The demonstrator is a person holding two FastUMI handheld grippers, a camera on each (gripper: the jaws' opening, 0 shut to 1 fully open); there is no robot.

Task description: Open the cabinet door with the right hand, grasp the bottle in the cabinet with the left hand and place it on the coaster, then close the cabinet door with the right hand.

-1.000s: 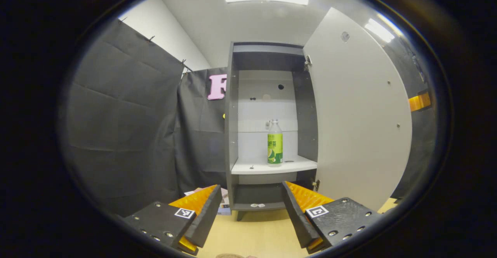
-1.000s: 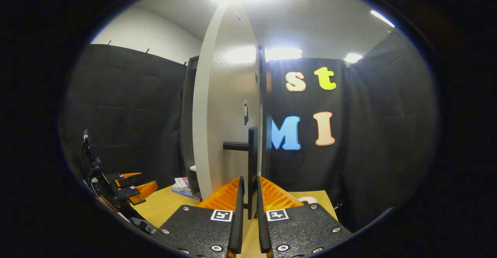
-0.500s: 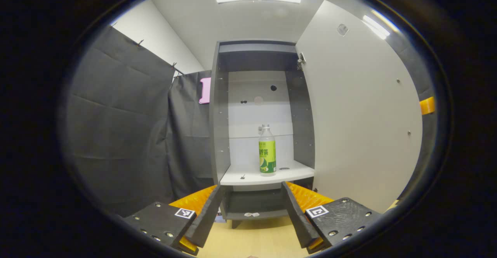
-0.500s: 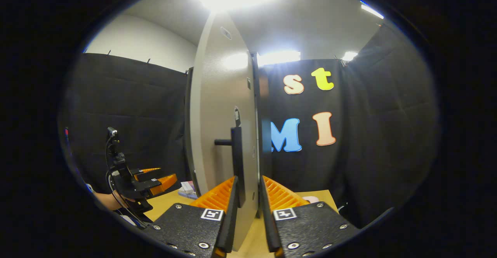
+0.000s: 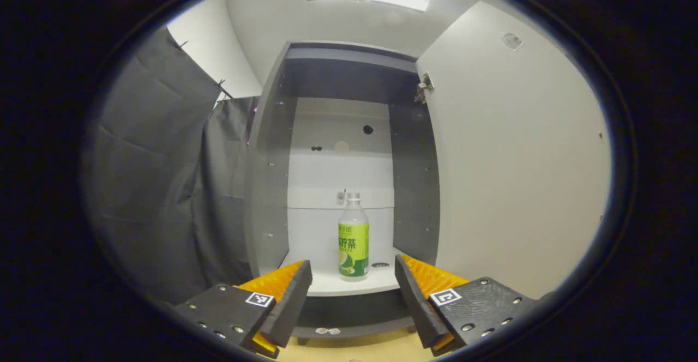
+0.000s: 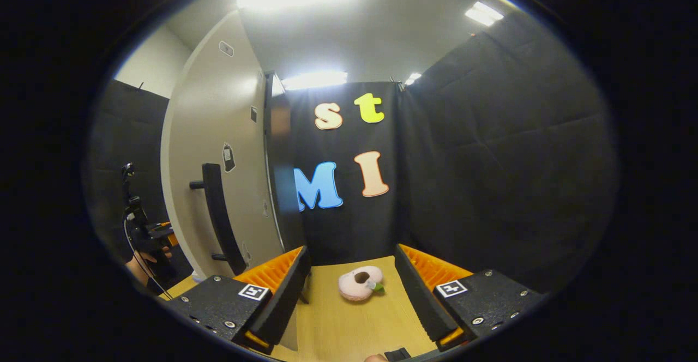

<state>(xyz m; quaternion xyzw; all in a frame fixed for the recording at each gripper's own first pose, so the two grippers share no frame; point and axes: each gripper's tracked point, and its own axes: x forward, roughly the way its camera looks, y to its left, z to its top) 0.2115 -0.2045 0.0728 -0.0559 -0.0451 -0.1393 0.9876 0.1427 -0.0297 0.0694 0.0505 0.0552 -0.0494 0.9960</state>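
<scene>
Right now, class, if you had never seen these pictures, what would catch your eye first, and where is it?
First the green-labelled bottle, upright on the white shelf inside the open cabinet, framed between the spread fingers of the left gripper. Then the pale cabinet door swung wide, its black handle free. On the wooden table, ahead of the open right gripper, lies a pink plush toy.

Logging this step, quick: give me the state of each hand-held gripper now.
Left hand-held gripper: open, holding nothing, aimed at the bottle.
Right hand-held gripper: open, holding nothing, off the door handle.
</scene>
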